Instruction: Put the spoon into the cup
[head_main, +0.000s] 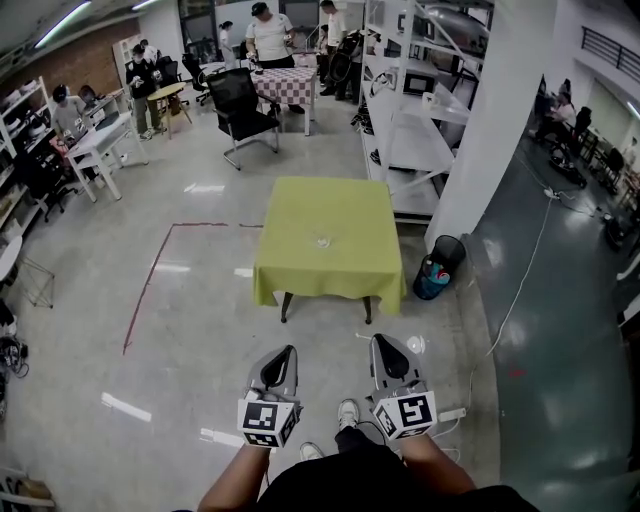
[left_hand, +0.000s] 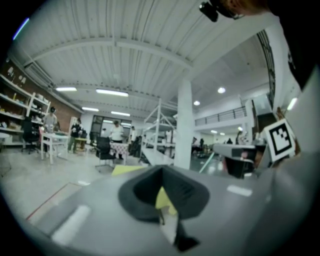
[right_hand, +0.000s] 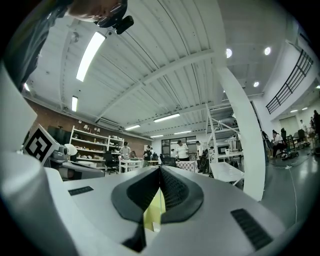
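A table under a yellow-green cloth (head_main: 330, 240) stands a few steps ahead in the head view. On its middle sits a small clear cup (head_main: 322, 241). It is too far away for me to make out a spoon. My left gripper (head_main: 287, 353) and right gripper (head_main: 380, 342) are held side by side low in front of the person's body, well short of the table, pointing toward it. Both are shut with nothing between the jaws. In the left gripper view the left gripper (left_hand: 161, 169) points at the table, and the yellow cloth (left_hand: 165, 200) shows through the slot behind its tips. The right gripper (right_hand: 160, 168) looks the same.
A black bin (head_main: 440, 264) stands right of the table beside a white column (head_main: 495, 120). White shelving (head_main: 405, 140) is behind it. A red tape line (head_main: 148, 285) marks the floor at the left. A black chair (head_main: 243, 108), a checkered table (head_main: 288, 85) and several people are farther back.
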